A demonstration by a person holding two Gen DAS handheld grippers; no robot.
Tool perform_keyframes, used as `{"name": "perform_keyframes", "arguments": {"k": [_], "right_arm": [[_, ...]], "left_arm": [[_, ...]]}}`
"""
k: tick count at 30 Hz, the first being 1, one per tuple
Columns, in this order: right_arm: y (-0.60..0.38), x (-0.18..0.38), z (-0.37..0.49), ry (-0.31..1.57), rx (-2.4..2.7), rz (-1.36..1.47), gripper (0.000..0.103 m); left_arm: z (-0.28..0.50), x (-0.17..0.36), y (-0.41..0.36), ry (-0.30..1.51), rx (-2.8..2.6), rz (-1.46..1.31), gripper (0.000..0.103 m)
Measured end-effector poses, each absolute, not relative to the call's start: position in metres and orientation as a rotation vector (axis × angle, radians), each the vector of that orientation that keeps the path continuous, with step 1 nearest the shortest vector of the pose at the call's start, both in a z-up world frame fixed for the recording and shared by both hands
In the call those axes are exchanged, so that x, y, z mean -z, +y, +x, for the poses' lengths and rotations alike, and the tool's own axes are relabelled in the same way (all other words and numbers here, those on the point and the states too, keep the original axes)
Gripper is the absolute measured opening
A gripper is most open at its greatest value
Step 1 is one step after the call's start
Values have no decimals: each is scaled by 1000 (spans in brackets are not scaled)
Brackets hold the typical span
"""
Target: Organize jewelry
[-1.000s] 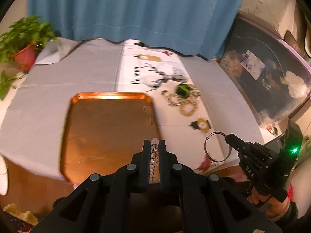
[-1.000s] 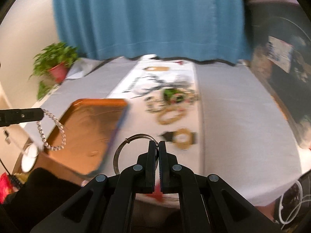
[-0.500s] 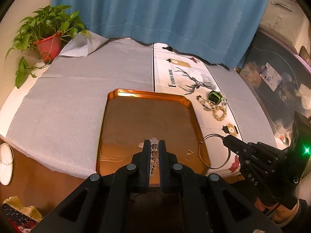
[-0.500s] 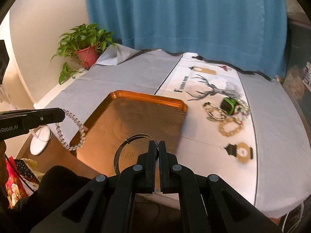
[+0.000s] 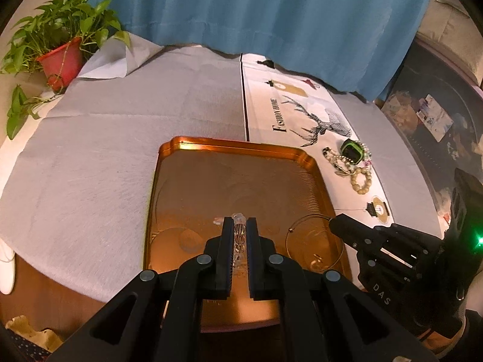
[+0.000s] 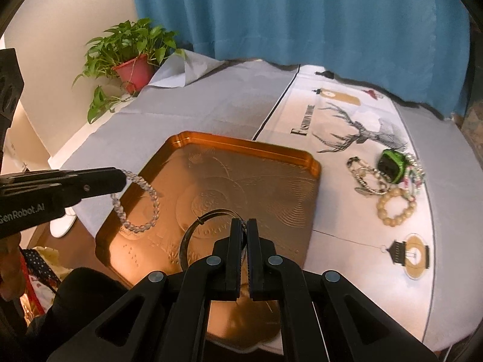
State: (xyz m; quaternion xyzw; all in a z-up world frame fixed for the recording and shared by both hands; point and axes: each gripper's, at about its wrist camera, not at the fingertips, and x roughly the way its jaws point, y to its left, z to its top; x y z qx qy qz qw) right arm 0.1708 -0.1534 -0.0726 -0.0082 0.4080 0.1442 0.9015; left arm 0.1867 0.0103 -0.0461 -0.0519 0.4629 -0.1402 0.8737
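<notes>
I'm holding both pieces over the copper-coloured rectangular metal tray w/ the embossed pattern. My left gripper is clamping the clear glass-bead bracelet, jaws narrow on the beads, loop dangling above the tray's near-left part. My right gripper is pinching the thin dark wire bangle, jaws nearly closed on it, ring hanging over the near-right part.

The rest of the jewelry is waiting on the white deer-print runner, right of the tray: a cream bead bracelet, a green watch and chains tangled beside it.

Risks, as I'm judging them: the bangle is gripped by a thin edge, so it could swing or slip & roll off the near rim. Beads could bounce if I'm releasing too high. Both loops are hanging fairly near, so they might overlap and tangle.
</notes>
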Motion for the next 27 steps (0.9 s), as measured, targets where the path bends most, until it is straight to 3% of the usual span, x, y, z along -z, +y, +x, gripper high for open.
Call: {"name": "perform_keyframes", "arguments": {"k": [6, 7, 8, 9, 10, 11, 27], "right_arm": [[-151, 90, 190, 877, -292, -12, 6], [-149, 94, 193, 889, -285, -30, 7], [-147, 99, 197, 905, -264, -57, 15], [-146, 104, 202, 936, -236, -90, 35], [-146, 108, 203, 953, -214, -107, 47], [-147, 109, 203, 956, -188, -113, 61], [-152, 44, 56, 773, -176, -96, 66]], "left_arm": [[205, 63, 7, 1001, 272, -83, 7], [207, 66, 6, 1004, 255, -69, 12], [210, 69, 5, 1018, 231, -52, 36], [212, 72, 4, 1042, 194, -29, 56], [213, 73, 4, 1048, 159, -13, 87], [210, 71, 6, 1023, 128, -4, 91], [80, 20, 18, 889, 106, 35, 91]]}}
